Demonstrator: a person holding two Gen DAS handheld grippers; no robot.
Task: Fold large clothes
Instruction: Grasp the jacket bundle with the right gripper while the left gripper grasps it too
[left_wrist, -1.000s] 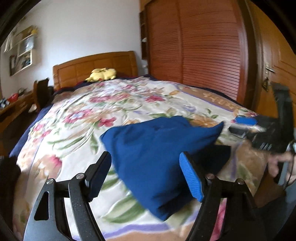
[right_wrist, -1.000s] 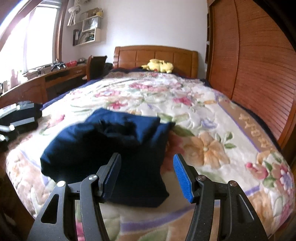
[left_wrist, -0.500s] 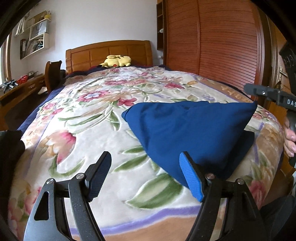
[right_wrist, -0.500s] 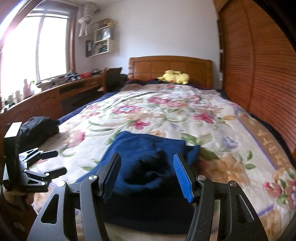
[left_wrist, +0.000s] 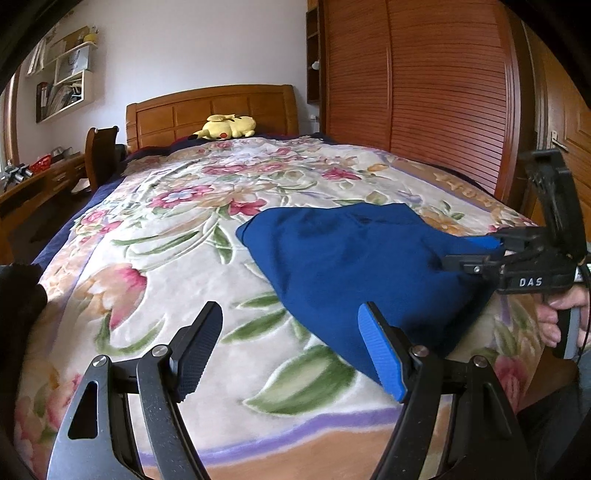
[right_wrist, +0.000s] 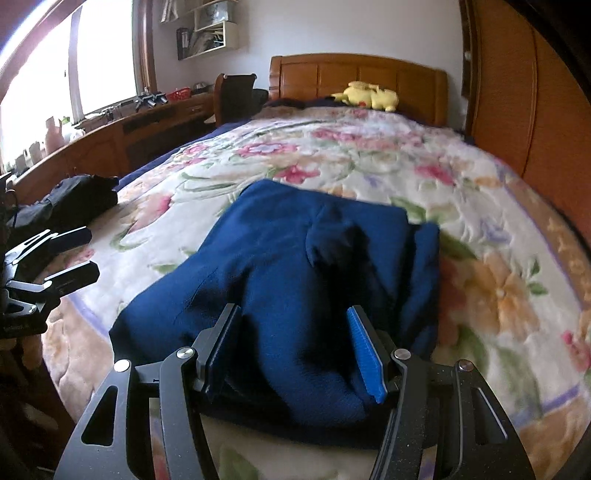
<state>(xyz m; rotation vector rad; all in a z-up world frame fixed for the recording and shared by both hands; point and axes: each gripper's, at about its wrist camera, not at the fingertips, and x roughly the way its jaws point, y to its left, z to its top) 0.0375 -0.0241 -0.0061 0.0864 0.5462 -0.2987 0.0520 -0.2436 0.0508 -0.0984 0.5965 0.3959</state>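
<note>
The blue garment (right_wrist: 295, 288) is lying in a thick folded bundle on the bed (left_wrist: 166, 236), near the foot edge and closer to the corner by the wooden wardrobe (left_wrist: 417, 85). It is looking soft and floppy, not slippery, and a bit heavy because so many layers are stacked up. It is sagging where nothing is under it, so it is likely going to droop when lifted. A good place to take hold is the thick rounded fold at the near edge, or the two near corners together.

The right gripper (right_wrist: 293, 350) is sitting right at that near fold with its jaws wide apart, and the cloth is bulging up between them. It may be touching the cloth, but the view is too blurry to be sure. It is not pinching anything. The left gripper (left_wrist: 291, 350) is hanging over the flowery blanket just beside the bundle's left edge, jaws wide and holding nothing.

In the left view, the letters "DAS" are showing in white on the side of the right gripper. Gold letters are running along the blanket's border, but they are too bent to read. A yellow plush toy (left_wrist: 225, 127) is resting by the headboard (left_wrist: 210, 107).
</note>
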